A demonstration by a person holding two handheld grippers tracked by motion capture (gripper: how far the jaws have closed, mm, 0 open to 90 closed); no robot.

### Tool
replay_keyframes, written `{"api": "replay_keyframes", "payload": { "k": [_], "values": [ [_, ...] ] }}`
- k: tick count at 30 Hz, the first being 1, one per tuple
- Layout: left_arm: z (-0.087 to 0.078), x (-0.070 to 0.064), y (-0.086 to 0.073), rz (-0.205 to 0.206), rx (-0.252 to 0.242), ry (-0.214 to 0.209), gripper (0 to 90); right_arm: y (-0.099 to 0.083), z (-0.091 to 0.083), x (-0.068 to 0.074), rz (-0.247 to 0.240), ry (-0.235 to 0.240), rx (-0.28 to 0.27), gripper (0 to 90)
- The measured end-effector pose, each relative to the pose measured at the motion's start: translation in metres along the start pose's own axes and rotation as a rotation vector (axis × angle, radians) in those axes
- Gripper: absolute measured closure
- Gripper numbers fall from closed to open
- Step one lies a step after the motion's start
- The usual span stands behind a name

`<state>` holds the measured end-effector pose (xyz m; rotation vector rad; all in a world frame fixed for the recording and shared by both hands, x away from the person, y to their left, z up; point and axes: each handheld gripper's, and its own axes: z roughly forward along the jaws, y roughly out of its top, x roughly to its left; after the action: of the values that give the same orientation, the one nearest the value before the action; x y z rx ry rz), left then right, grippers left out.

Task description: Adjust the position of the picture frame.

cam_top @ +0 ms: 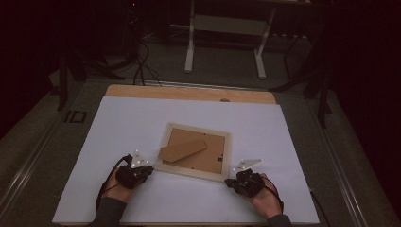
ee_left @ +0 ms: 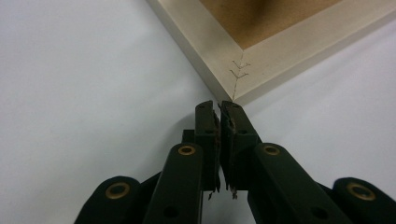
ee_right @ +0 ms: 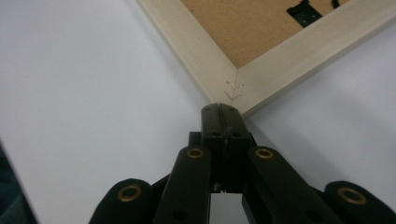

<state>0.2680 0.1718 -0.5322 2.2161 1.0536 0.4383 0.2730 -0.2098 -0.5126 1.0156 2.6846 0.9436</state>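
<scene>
Picture frame (cam_top: pixel 195 152) lies face-down, mid-worktop (cam_top: pixel 118 127), on a white sheet over wood; the room behind is dark, with a white stand (cam_top: pixel 226 28) and floor cables. Left claw (cam_top: pixel 147 169) and right claw (cam_top: pixel 228 182) sit pinched closed, holding nothing, each tip just at a near corner of the frame.

The pale wooden picture frame with brown fibreboard backing (ee_left: pixel 280 51) is cut off by the top and right edges of the left gripper view; one corner is visible. In the right gripper view, the black metal clip (ee_right: pixel 304 11) on the backing is cut by the top edge. In the high view, the left gripper (cam_top: pixel 147 171) and right gripper (cam_top: pixel 229 182) are too small and dark to resolve their jaws. Both forearms are cut off at the bottom edge.
</scene>
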Motion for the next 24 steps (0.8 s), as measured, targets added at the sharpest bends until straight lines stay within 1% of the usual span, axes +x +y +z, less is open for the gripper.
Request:
{"api": "replay_keyframes", "payload": {
  "k": [2,4,7,9,12,14,15,18,24],
  "values": [
    [0.000,-0.002,0.000,0.004,-0.001,0.000,86.9,0.000,0.000,-0.002,0.000,-0.018,-0.006,90.0],
    [0.001,-0.003,0.001,0.011,0.001,-0.004,87.2,0.000,0.000,-0.004,0.009,-0.032,-0.010,90.0],
    [0.001,-0.006,0.002,0.022,-0.001,-0.017,87.4,-0.001,-0.001,-0.007,0.021,-0.050,-0.018,90.0],
    [0.002,-0.008,0.002,0.028,-0.001,-0.022,87.7,-0.002,-0.001,-0.009,0.033,-0.068,-0.022,90.0],
    [0.003,-0.012,0.004,0.042,0.000,-0.031,87.9,-0.002,-0.001,-0.011,0.033,-0.099,-0.027,90.0],
    [0.003,-0.014,0.005,0.052,0.004,-0.038,88.0,-0.003,-0.002,-0.012,0.043,-0.117,-0.029,90.0],
    [0.003,-0.016,0.005,0.048,0.000,-0.040,88.0,-0.003,-0.002,-0.013,0.047,-0.124,-0.031,90.0],
    [0.004,-0.020,0.006,0.068,0.004,-0.053,88.0,-0.005,-0.003,-0.016,0.059,-0.143,-0.028,90.0],
    [0.006,-0.026,0.008,0.089,0.001,-0.062,88.0,-0.008,-0.006,-0.021,0.095,-0.174,-0.031,90.0]
  ]
}}
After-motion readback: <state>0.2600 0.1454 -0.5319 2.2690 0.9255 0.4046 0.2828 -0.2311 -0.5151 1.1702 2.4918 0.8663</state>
